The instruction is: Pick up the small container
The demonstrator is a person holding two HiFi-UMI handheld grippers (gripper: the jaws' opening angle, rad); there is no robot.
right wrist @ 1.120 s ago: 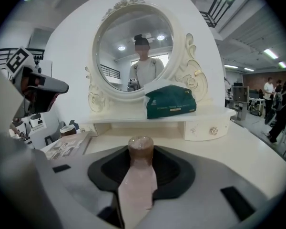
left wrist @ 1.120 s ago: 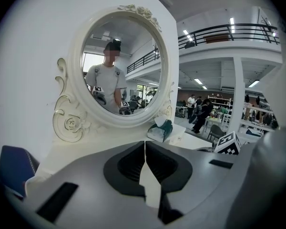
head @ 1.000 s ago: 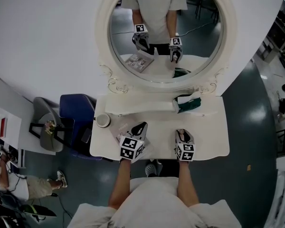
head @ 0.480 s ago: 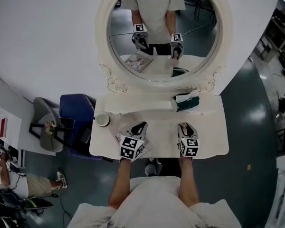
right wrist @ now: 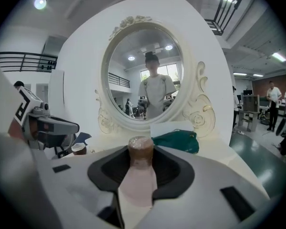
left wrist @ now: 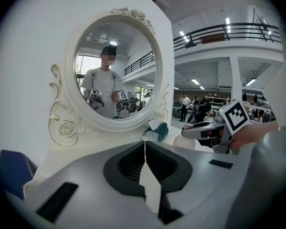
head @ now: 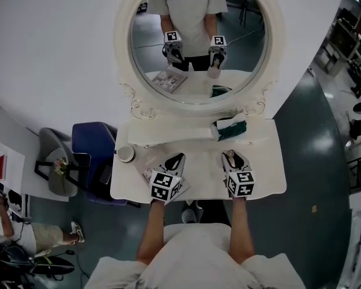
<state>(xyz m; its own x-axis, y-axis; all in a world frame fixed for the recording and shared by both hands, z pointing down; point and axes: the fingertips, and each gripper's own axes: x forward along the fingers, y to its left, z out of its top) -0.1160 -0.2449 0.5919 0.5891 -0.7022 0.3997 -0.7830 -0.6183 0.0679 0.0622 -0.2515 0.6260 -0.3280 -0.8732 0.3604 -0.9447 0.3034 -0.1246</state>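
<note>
Right gripper (head: 231, 159) has come up off the bench (head: 269, 174) with the small container (right wrist: 139, 173) in it; left gripper (head: 178, 158) hasn't budged.

Nearest first: right fingers (right wrist: 173, 171) pinch the container's pale body from both sides, with the brown cap (right wrist: 140, 148) poking out at the fingertips. On the left, the fingers (left wrist: 129, 164) are pressed together with nothing between them.

Handling: it looks light, rigid and smooth, so probably slippery. I'd keep the pinch on the body below the cap, not on the cap. Firm squeeze, no jerks.

Room: bare bench under and ahead of the right fingertips. The bench's front edge sits just behind the fingers. A green bundle (head: 230, 128) lies beyond the fingertips, the mirror (head: 121, 71) stands right behind that, and a cup (head: 126, 153) sits well off past the left fingers.
</note>
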